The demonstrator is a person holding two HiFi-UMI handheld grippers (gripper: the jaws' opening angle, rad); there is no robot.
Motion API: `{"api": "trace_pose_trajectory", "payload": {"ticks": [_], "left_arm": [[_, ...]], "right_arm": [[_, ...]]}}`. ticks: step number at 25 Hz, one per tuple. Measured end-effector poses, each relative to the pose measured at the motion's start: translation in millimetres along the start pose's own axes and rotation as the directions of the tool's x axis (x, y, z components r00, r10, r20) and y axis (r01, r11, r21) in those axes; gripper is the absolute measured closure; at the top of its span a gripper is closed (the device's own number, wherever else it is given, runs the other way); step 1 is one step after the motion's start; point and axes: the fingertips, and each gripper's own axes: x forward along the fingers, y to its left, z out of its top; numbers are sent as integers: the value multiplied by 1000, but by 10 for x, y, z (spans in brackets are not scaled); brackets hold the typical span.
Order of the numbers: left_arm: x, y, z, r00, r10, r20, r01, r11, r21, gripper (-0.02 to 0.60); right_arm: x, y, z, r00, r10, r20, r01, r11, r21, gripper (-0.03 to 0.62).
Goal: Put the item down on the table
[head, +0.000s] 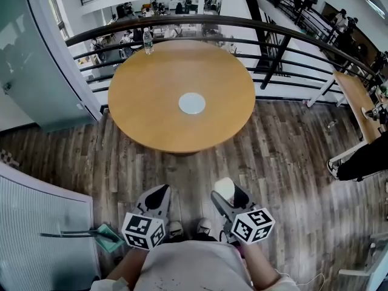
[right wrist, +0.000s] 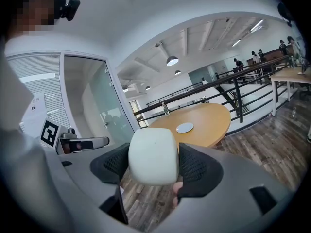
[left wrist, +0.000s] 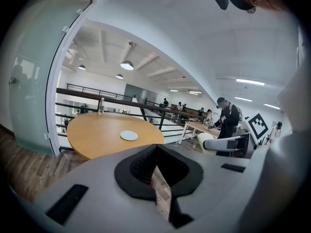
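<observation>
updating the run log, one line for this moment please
left hand-held gripper: shut, empty | right hand-held gripper: shut on white item | table: ahead, item not yet down

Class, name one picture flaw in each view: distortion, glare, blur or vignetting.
Head view: fisheye bends the railing into an arc. Left gripper view: black vignetted corners, left claw soft. Right gripper view: ceiling lamp glares, white item in right claw looks soft.
</observation>
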Motion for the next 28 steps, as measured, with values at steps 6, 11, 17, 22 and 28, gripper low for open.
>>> {"api": "trace_pose_trajectory", "payload": {"ticks": [6, 11, 17, 22, 28], "left_arm": [[-136, 201, 19, 1000, -21, 5, 21, 1000, -3, 560], [-279, 459, 7, 999, -47, 3, 47, 999, -4, 560], [-318, 625, -44, 997, -75, 5, 75, 997, -19, 560], [-237, 727, -75, 998, -69, -2, 69, 998, -7, 560], [70, 923, 8, 999, -52, -8, 52, 999, -13, 560]], "right_arm": [[107, 149, 29, 999, -31, 16, 31, 999, -9, 279], [226, 334, 43, 998, -50, 27, 50, 999, -12, 279], [324, 458, -13, 998, -57, 22, 58, 998, -30, 279], [480, 406, -60, 999, -52, 10, 52, 998, -26, 279], [800, 207, 27, 999, -41, -8, 40, 999, -21, 279]]}}
